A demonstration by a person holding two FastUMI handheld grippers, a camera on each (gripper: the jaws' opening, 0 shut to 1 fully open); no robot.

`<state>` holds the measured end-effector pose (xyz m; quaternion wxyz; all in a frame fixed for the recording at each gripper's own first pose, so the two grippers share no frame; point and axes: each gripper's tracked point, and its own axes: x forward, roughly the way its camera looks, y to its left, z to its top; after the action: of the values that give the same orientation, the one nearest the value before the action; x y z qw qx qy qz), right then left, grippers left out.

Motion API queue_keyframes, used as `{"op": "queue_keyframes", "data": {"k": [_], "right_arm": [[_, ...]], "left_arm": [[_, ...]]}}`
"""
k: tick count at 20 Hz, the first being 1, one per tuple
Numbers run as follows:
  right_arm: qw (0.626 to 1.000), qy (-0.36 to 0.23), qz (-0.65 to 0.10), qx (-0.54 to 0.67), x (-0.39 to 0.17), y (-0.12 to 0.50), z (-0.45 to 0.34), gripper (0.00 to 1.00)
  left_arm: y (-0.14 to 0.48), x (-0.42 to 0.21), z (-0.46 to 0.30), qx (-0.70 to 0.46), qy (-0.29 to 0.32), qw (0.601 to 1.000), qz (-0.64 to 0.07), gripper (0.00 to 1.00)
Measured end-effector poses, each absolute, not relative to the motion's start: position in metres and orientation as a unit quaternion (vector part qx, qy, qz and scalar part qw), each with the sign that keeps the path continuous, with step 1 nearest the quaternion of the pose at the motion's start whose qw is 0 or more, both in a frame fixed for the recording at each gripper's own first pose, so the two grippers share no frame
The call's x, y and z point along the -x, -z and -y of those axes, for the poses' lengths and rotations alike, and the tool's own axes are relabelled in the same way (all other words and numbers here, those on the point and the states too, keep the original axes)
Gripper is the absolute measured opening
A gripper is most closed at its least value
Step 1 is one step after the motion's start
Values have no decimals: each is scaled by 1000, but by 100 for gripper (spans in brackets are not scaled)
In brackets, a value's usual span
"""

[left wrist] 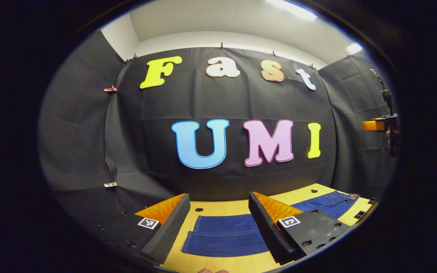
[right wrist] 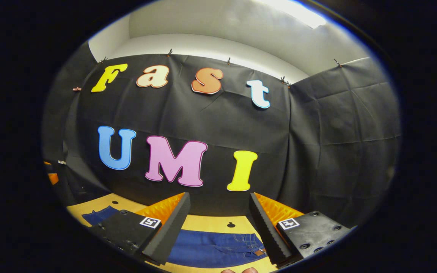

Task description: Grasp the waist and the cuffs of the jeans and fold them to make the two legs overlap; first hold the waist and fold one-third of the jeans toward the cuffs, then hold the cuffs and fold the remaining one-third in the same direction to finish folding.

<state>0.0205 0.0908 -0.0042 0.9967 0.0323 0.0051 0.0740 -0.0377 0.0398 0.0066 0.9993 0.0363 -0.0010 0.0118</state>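
- Presently: left gripper (left wrist: 218,227), jaws spread, empty, above jeans (left wrist: 226,235) cuffs.
- Right gripper (right wrist: 218,231), jaws spread, empty, above waist.
- Advice: pinch both edges squarely before folding.

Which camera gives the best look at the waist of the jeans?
The right gripper view: the jeans' waist lies just ahead between the open right gripper, leather patch visible. The left gripper view shows the waist small and far right, with the cuffs ahead.
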Motion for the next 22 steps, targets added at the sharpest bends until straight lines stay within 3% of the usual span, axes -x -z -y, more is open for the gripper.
{"op": "queue_keyframes", "data": {"k": [8,13,20,22], "right_arm": [[997,-78,-4,3,-18,9,-99,96],[996,-24,-17,81,-28,19,-49,96],[988,-29,-74,130,-27,57,-21,94],[986,-49,-76,143,-26,66,-28,96]], "left_arm": [[0,22,-31,-34,16,999,-9,99],[63,8,-61,-105,58,989,-83,96],[135,3,-129,-167,84,966,-179,97],[149,2,-127,-210,119,953,-184,97]]}}
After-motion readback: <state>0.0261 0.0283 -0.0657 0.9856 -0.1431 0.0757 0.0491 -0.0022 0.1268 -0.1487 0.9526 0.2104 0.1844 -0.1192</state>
